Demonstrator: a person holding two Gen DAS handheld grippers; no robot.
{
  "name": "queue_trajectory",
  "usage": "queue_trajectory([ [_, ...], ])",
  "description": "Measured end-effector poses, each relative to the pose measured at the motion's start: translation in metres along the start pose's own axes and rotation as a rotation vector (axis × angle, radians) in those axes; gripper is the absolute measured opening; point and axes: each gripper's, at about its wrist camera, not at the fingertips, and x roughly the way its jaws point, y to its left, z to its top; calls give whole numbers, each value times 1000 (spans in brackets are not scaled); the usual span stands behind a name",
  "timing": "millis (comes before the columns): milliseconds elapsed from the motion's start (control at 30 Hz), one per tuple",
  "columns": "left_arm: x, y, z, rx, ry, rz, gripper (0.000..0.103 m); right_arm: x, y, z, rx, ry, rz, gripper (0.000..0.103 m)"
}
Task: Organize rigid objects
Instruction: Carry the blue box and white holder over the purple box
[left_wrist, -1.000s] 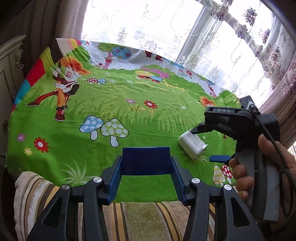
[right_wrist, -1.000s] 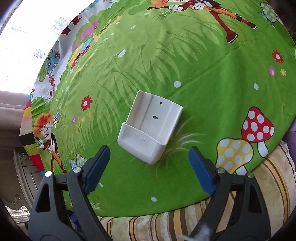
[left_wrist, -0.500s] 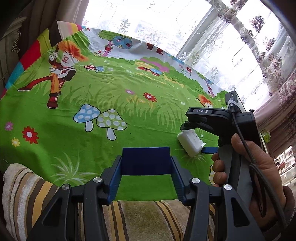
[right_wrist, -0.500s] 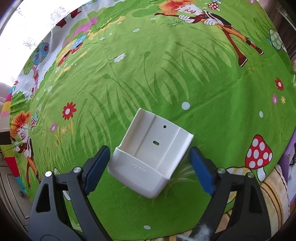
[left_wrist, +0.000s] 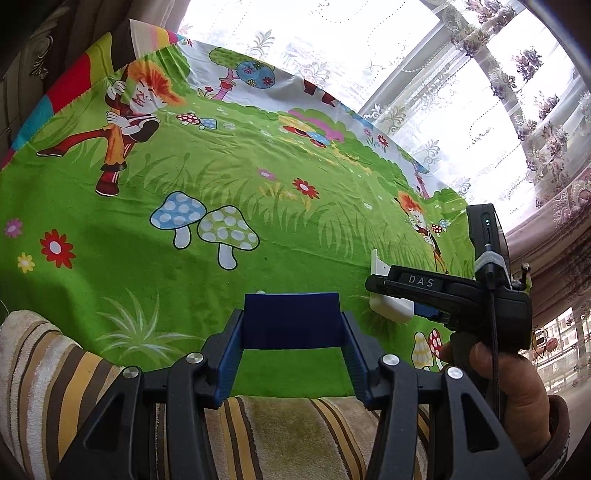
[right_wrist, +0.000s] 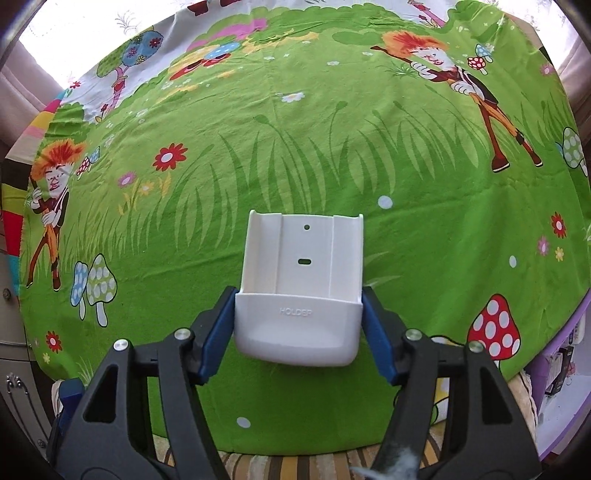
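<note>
A white plastic holder (right_wrist: 303, 251) marked HOLDER lies on the green cartoon cloth (right_wrist: 295, 147). My right gripper (right_wrist: 298, 301) points steeply down over it, and its jaws are closing. Both blue pads (right_wrist: 221, 325) touch the sides of the holder's lower pocket. In the left wrist view the same holder (left_wrist: 388, 308) shows at the right, under the right gripper's black handle (left_wrist: 461, 295), which a hand (left_wrist: 509, 387) holds. My left gripper (left_wrist: 291, 323) hovers near the cloth's front edge, shut on a dark blue block (left_wrist: 291, 314).
A striped towel (left_wrist: 277, 424) runs under the cloth's near edge. Lace-curtained windows (left_wrist: 443, 92) stand behind the table. A pale cabinet (right_wrist: 14, 350) is at the left and purple-edged furniture (right_wrist: 561, 350) at the right.
The right gripper rolled and moved over the holder, which now sits square between its fingers. The fingers narrowed from wide apart to touching its sides. The left gripper sank slightly, still holding the block.
</note>
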Motion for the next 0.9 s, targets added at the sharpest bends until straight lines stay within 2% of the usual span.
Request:
queue_trajectory([
  [167,-4,-7,-3,31,-14,10,51,-29,2,-19,-79,-60,31,69],
  [367,-11,-17,-5,78,-35,32,51,-67,5,-45,-157,-150,24,69],
  [900,-50,-52,-27,211,-127,71,51,-139,-30,-110,-194,-307,2,69],
])
